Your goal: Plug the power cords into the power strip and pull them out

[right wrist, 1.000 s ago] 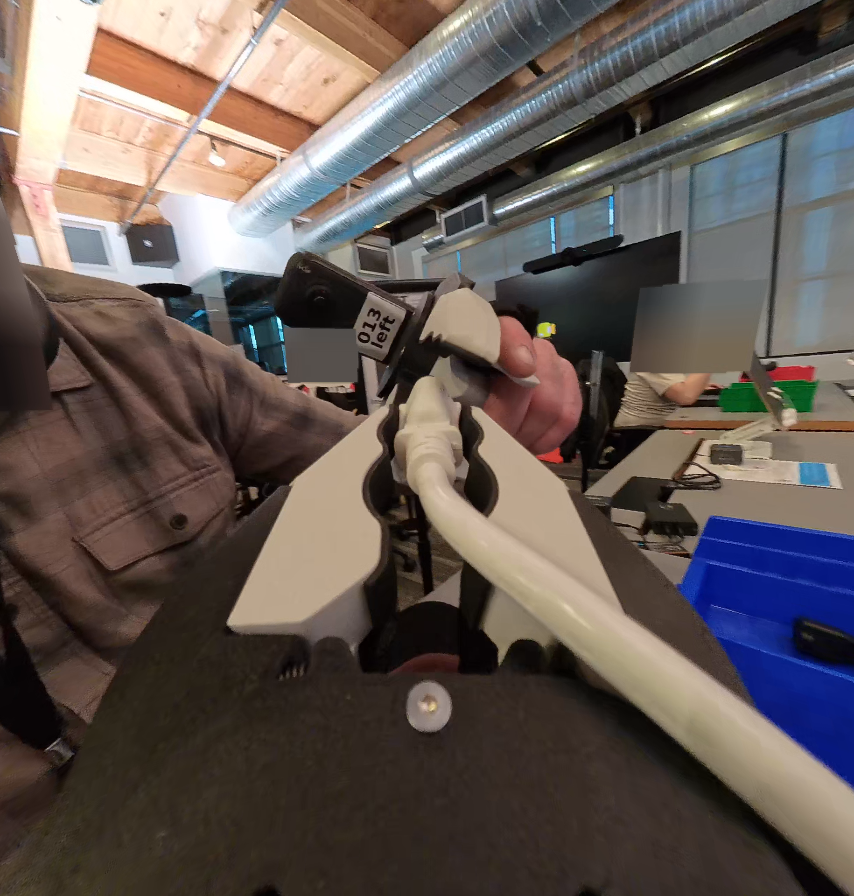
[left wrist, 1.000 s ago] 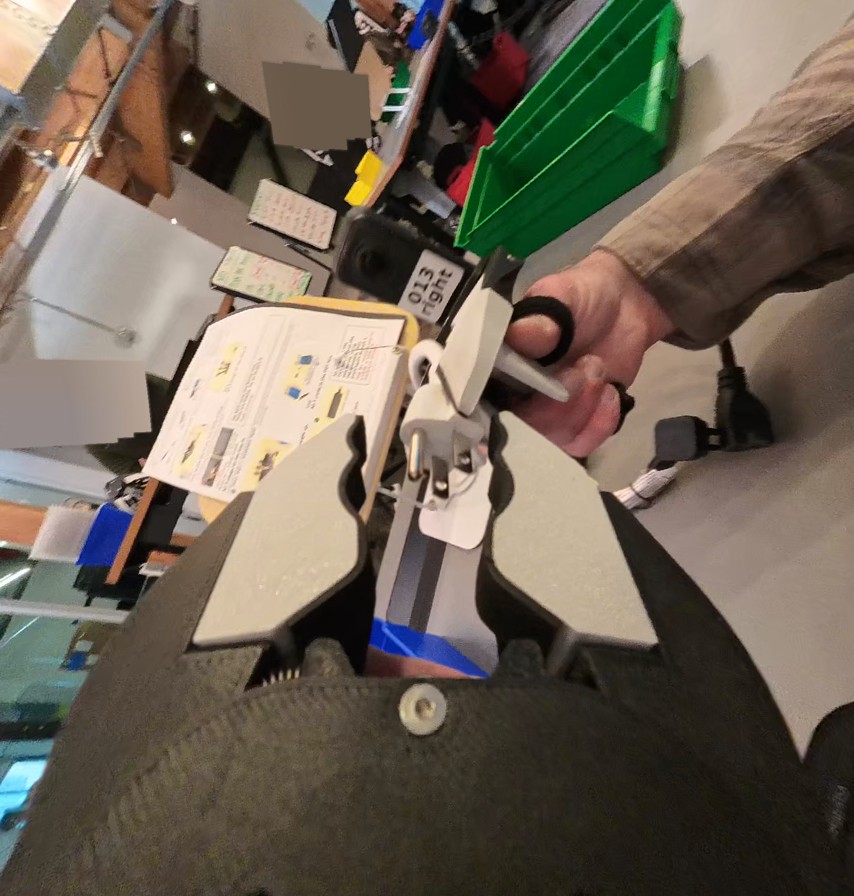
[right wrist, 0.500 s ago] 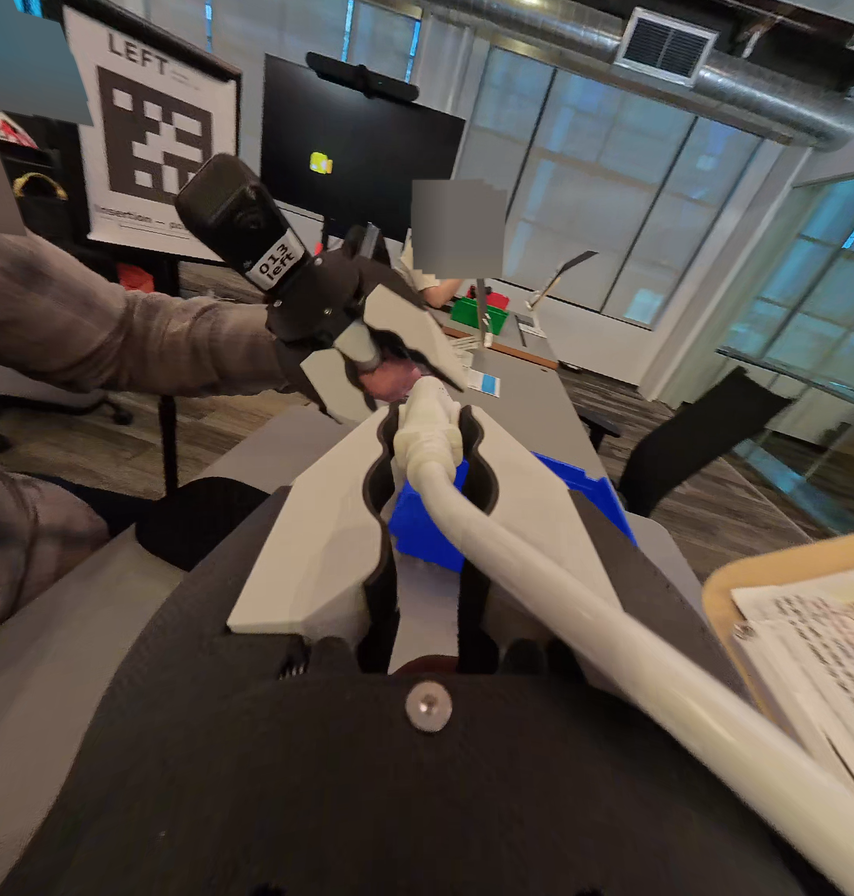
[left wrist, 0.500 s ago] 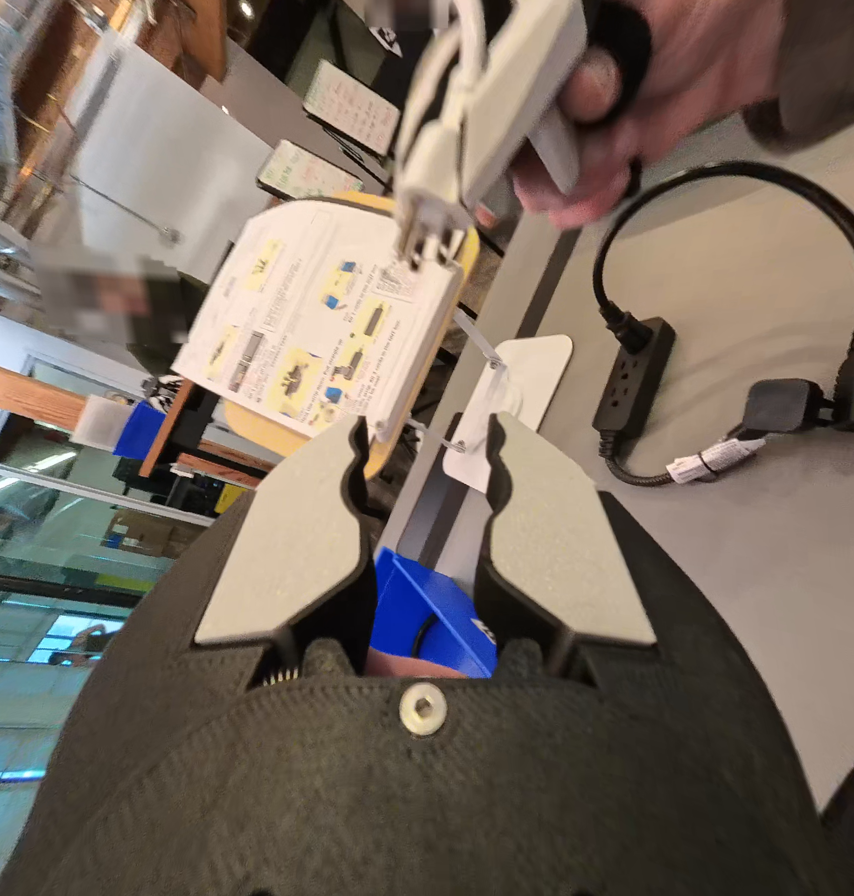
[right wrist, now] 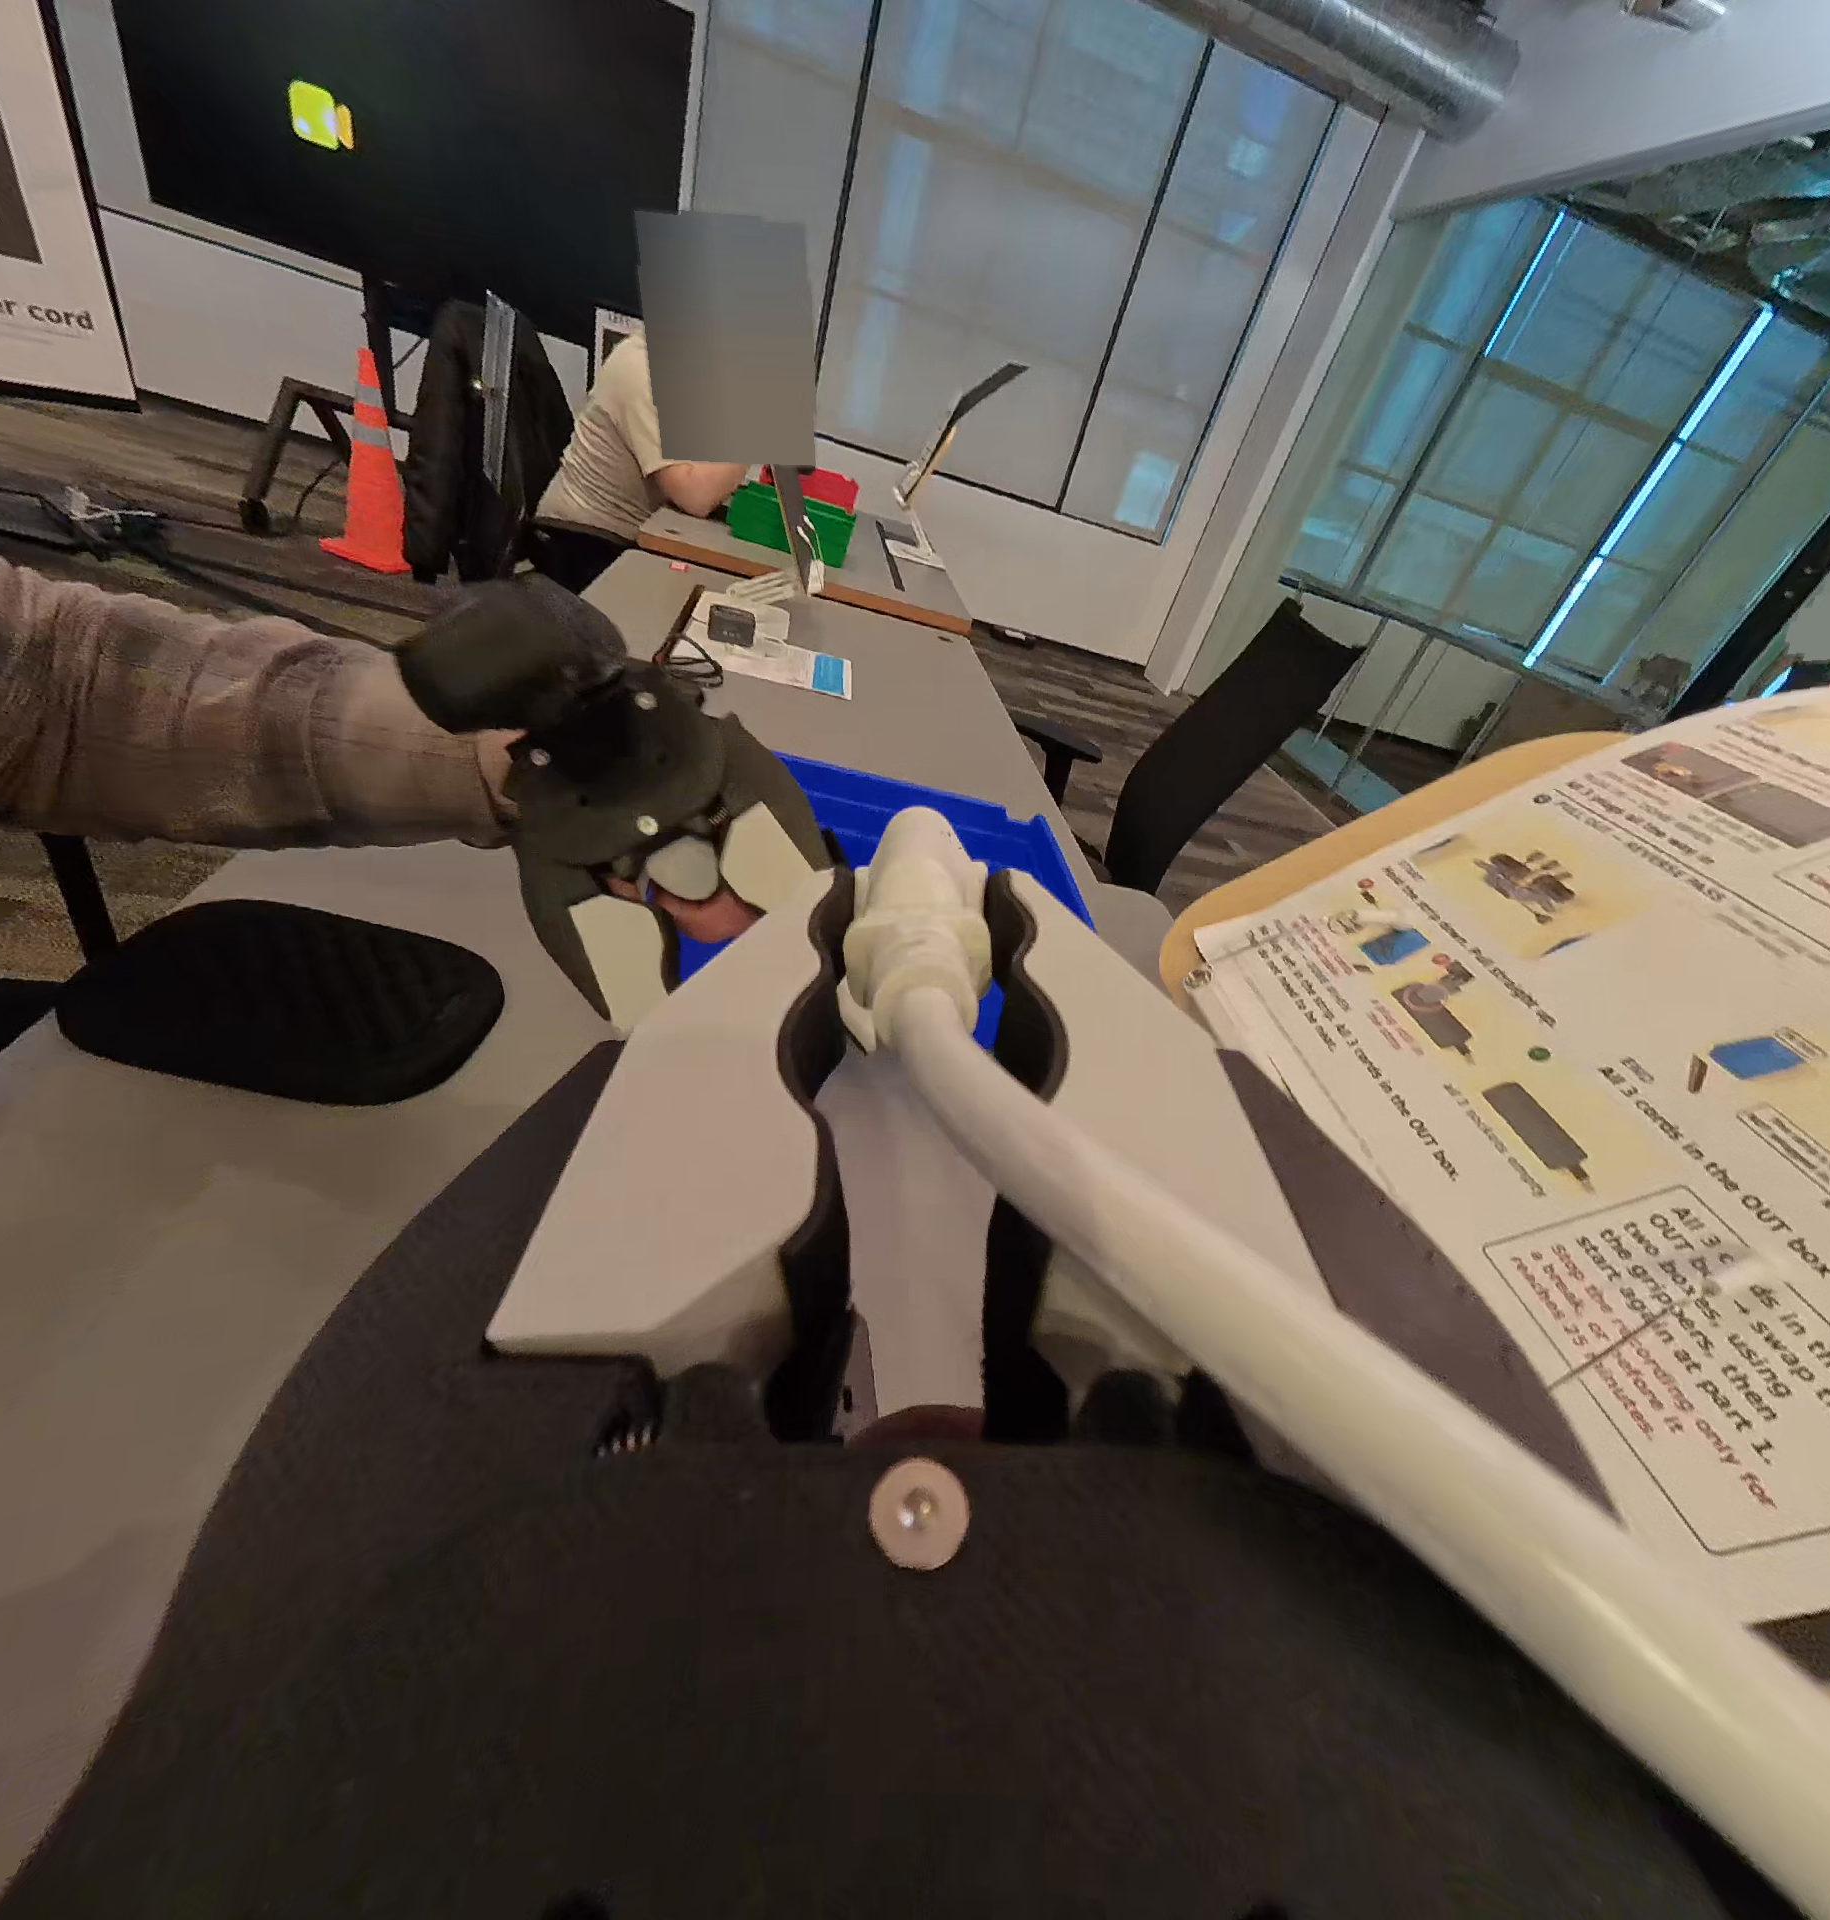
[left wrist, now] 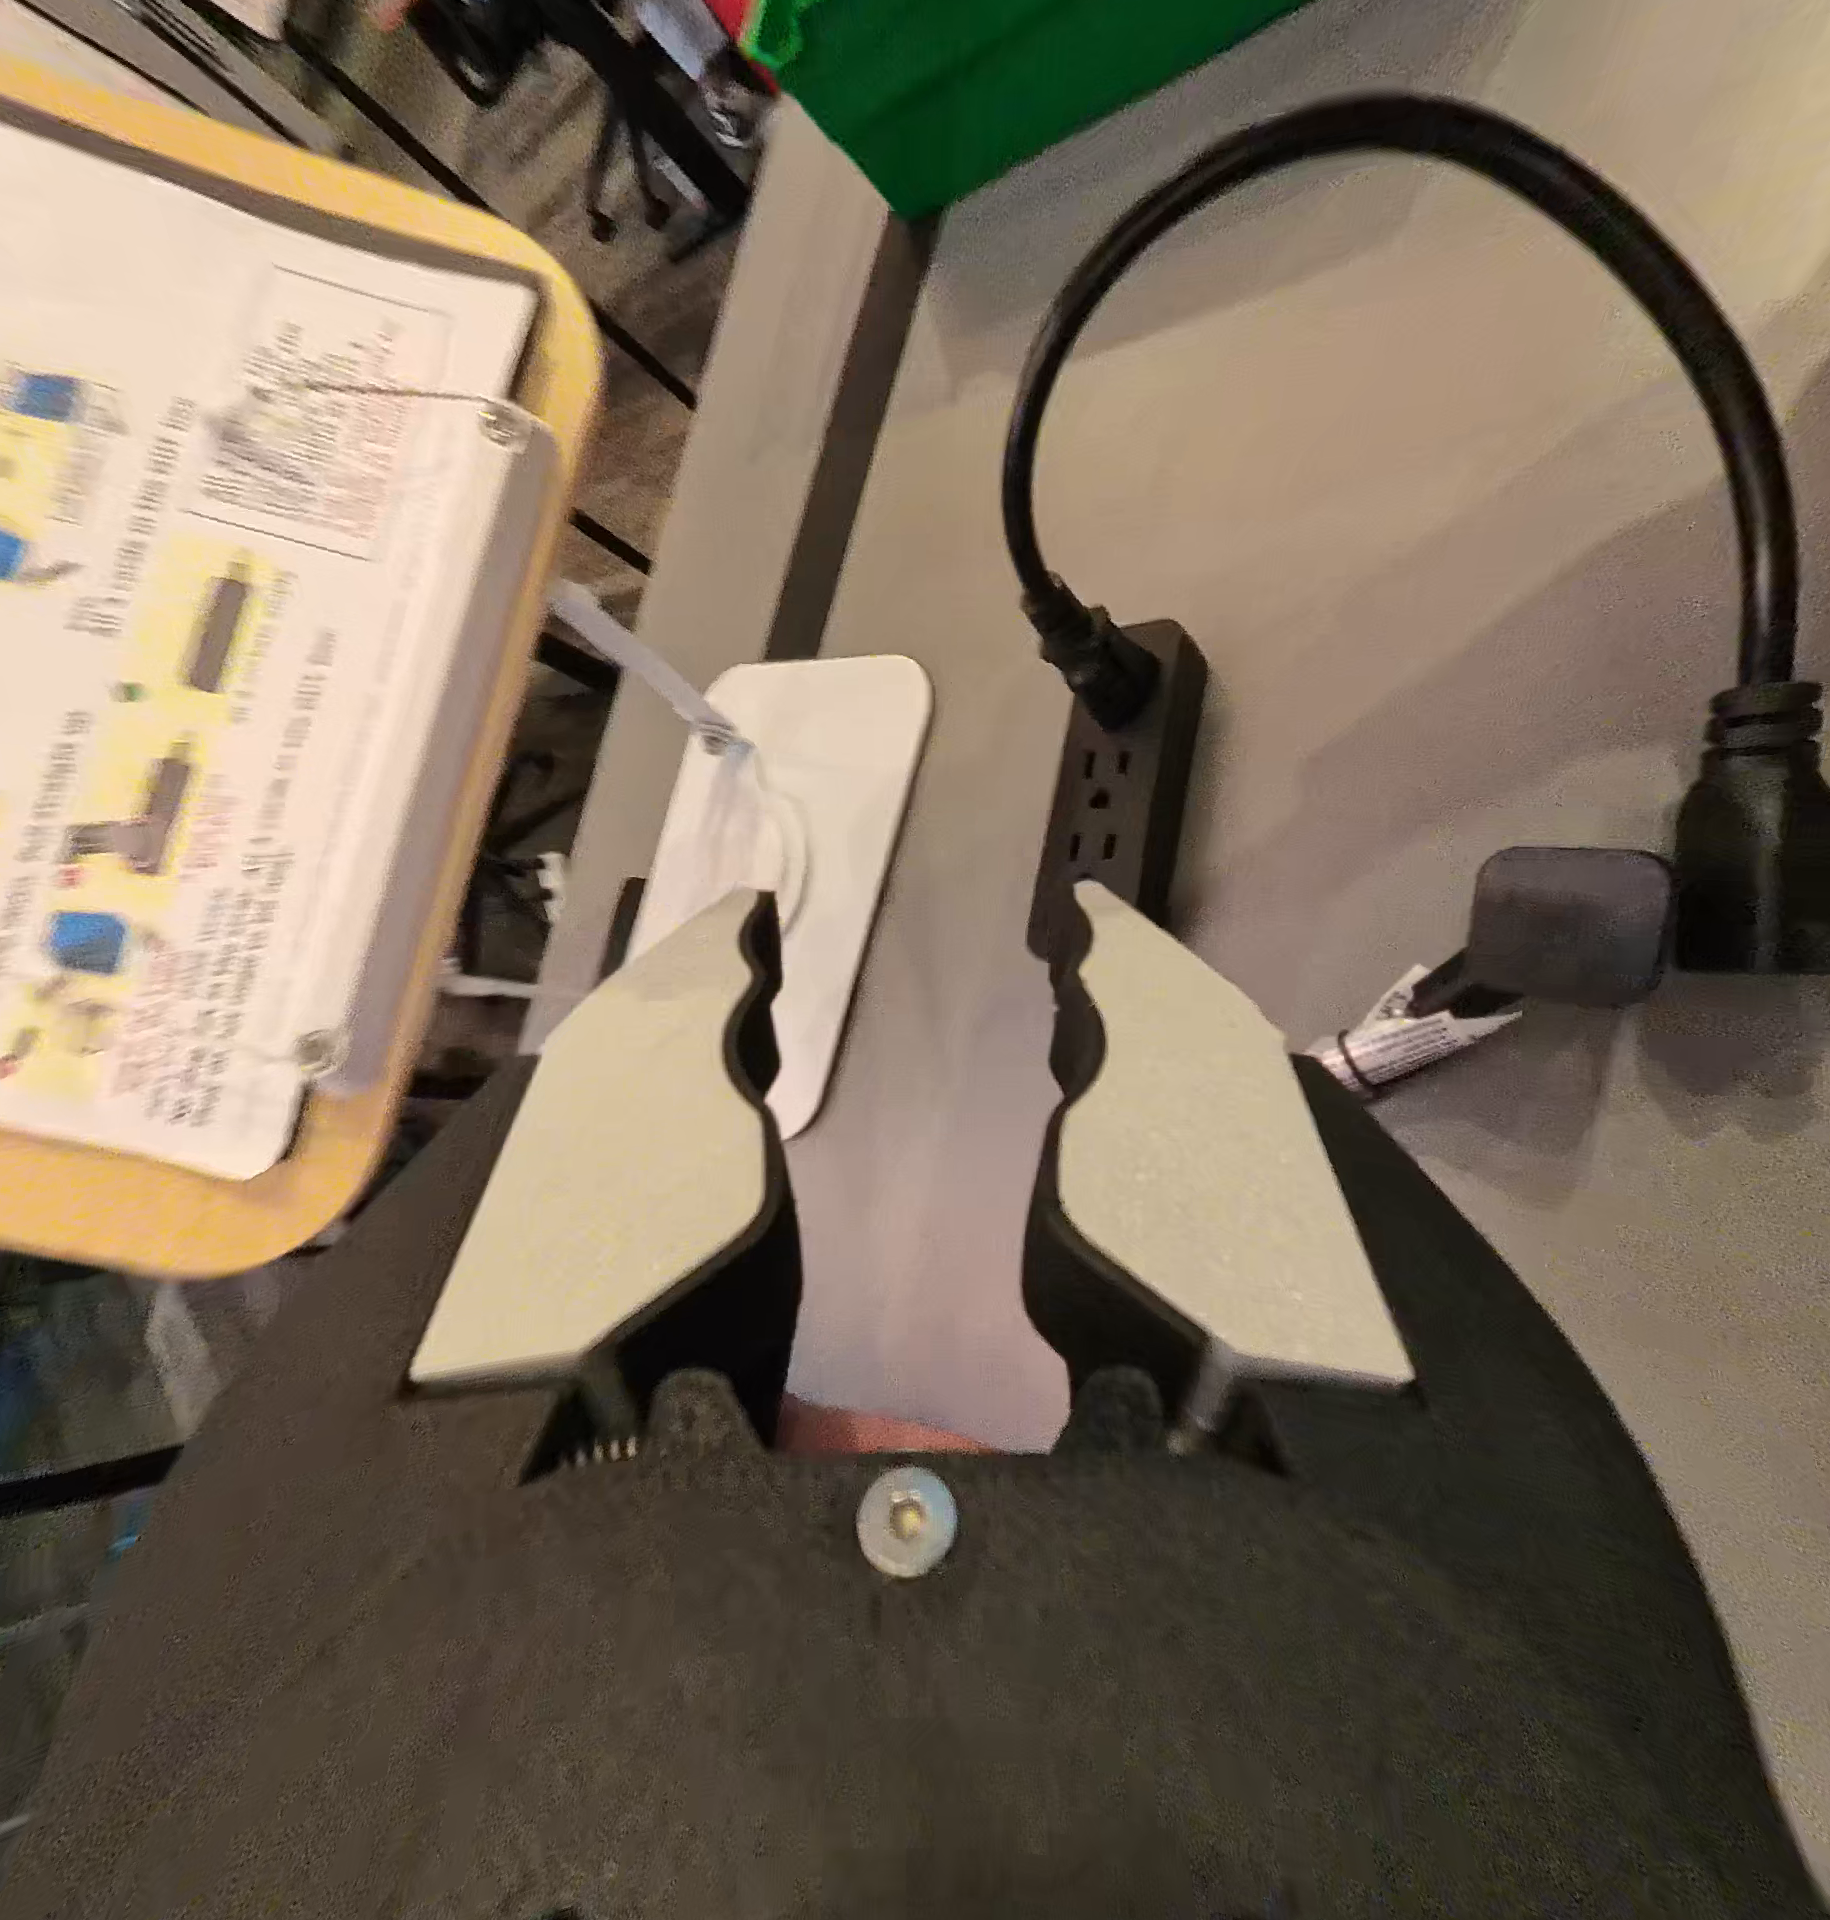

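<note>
We judge the white plug (right wrist: 916, 914) rigid and light, its cord (right wrist: 1306, 1340) stiff and springy: best held at the moulded body. Left tool (left wrist: 921, 935) gapes wide, empty, above the desk (left wrist: 1410, 520), right fingertip (left wrist: 1108, 925) over the black strip (left wrist: 1119, 790). Right tool (right wrist: 916, 940) clamps the plug, cord trailing back over it.

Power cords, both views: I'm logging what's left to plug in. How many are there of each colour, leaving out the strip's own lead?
Black: 1, the black cord plugged into the power strip.
White: 1, the white cord in the right gripper.
Total: 2
</note>
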A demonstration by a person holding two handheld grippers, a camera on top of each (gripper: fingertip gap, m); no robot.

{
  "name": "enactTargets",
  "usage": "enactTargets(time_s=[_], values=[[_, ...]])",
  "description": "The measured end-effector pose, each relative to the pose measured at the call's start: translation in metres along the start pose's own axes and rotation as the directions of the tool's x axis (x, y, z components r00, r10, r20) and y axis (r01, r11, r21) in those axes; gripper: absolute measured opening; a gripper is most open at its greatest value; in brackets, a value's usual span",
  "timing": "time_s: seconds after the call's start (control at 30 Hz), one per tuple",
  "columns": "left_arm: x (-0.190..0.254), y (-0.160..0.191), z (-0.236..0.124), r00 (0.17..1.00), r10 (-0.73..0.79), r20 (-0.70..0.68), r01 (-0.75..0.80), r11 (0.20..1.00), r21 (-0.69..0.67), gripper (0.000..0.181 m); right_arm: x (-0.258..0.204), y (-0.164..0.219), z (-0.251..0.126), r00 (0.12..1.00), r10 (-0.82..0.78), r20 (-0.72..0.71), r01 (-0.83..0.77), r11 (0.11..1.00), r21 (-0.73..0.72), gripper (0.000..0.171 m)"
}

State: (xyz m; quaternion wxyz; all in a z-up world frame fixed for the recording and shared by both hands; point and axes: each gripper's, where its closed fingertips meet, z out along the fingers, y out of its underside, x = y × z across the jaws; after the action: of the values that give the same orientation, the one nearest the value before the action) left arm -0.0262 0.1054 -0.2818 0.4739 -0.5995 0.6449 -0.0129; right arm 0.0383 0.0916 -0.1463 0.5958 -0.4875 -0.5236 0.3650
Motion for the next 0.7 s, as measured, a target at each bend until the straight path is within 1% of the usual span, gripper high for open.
enactTargets(time_s=[0.1,0.17,0.27,0.37,0.43,0.5,0.57,0.7], values=[[0.007,0.005,0.029,0.993,-0.031,-0.110,0.029,0.999,-0.022,0.049,0.003,0.006,-0.001,1.000,0.009,-0.002,-0.009,1.000,-0.020,0.023],[0.016,0.003,0.045,0.975,-0.076,-0.207,0.075,0.997,-0.013,0.050,0.004,0.009,-0.001,1.000,0.014,-0.002,-0.014,1.000,-0.026,0.023],[0.025,0.013,0.071,0.950,-0.123,-0.287,0.113,0.992,-0.053,0.049,0.006,0.014,0.000,1.000,0.021,-0.003,-0.021,0.999,-0.037,0.023],[0.037,0.028,0.091,0.927,-0.135,-0.349,0.101,0.989,-0.112,0.047,0.008,0.018,0.000,1.000,0.031,-0.004,-0.031,0.998,-0.046,0.023],[0.040,0.042,0.102,0.927,-0.132,-0.351,0.079,0.984,-0.160,0.048,0.009,0.022,0.001,0.999,0.037,-0.002,-0.037,0.998,-0.052,0.023],[0.044,0.049,0.109,0.919,-0.150,-0.365,0.094,0.981,-0.168,0.048,0.011,0.026,0.002,0.999,0.049,-0.003,-0.049,0.997,-0.057,0.023],[0.050,0.048,0.111,0.893,-0.198,-0.405,0.152,0.978,-0.142,0.043,0.012,0.031,0.003,0.998,0.061,0.001,-0.060,0.996,-0.070,0.023],[0.059,0.044,0.113,0.862,-0.229,-0.451,0.223,0.972,-0.067,0.012,0.013,0.045,0.008,0.996,0.085,0.009,-0.084,0.991,-0.108,0.023]])
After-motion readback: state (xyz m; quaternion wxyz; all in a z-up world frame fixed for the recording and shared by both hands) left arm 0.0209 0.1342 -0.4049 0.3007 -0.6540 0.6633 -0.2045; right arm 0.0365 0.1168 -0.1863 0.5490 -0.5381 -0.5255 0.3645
